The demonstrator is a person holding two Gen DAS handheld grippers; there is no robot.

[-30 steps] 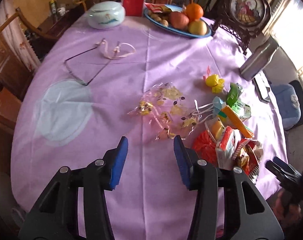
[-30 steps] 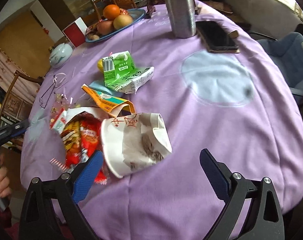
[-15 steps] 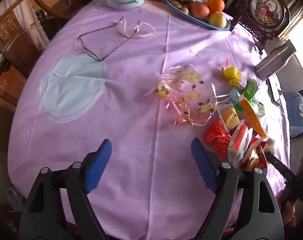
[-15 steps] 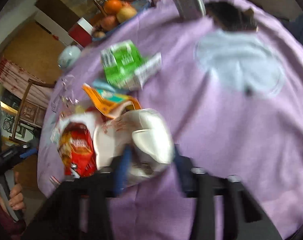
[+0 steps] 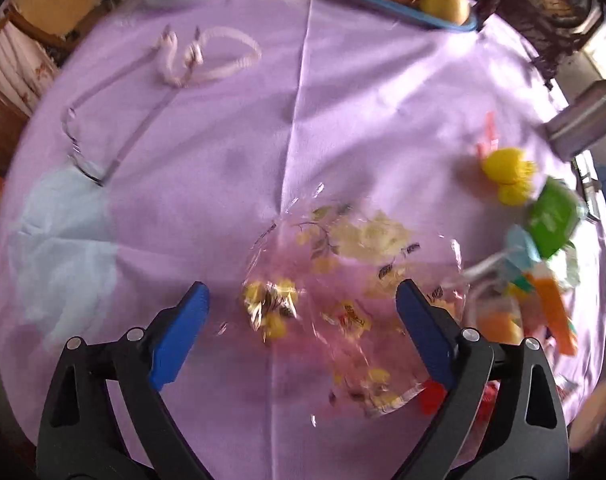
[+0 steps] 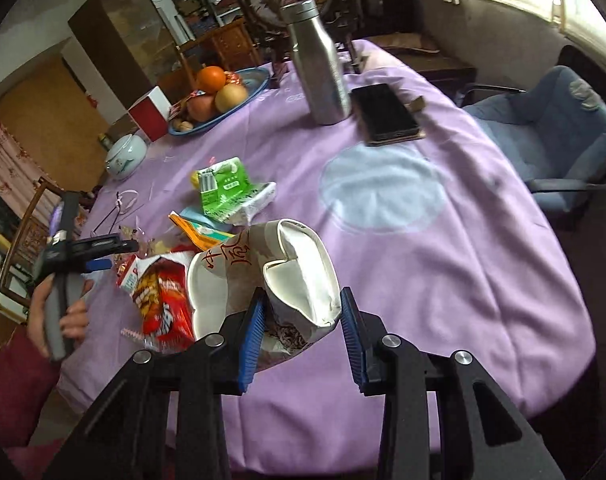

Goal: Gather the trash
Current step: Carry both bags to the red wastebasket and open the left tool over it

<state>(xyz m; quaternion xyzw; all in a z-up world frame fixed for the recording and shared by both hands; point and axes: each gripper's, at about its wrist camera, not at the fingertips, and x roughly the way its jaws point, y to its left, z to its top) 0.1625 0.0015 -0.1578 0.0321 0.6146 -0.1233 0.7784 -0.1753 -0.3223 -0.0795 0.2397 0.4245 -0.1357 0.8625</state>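
Observation:
My right gripper (image 6: 301, 334) is shut on a crushed white paper cup (image 6: 287, 272) with red writing, holding it just above the purple tablecloth (image 6: 443, 272). Beside the cup lie a red snack bag (image 6: 165, 304), an orange wrapper (image 6: 195, 232) and a green carton (image 6: 227, 190). My left gripper (image 5: 301, 312) is wide open and low over a clear cellophane wrapper with yellow flowers (image 5: 351, 276); the wrapper lies between its jaws. The green carton (image 5: 553, 220), a yellow pom-pom toy (image 5: 507, 174) and the orange wrapper (image 5: 555, 308) lie to its right.
A steel bottle (image 6: 321, 64), a phone (image 6: 387, 114), a blue fruit plate (image 6: 223, 98), a white lidded jar (image 6: 125, 156) and a red box (image 6: 151, 110) stand at the table's far side. Glasses (image 5: 103, 132) and a pink cord (image 5: 207, 58) lie left. A blue chair (image 6: 543, 132) stands right.
My right gripper closed on the paper cup and lifted it slightly. My left gripper opened wide and moved forward and down over the cellophane wrapper.

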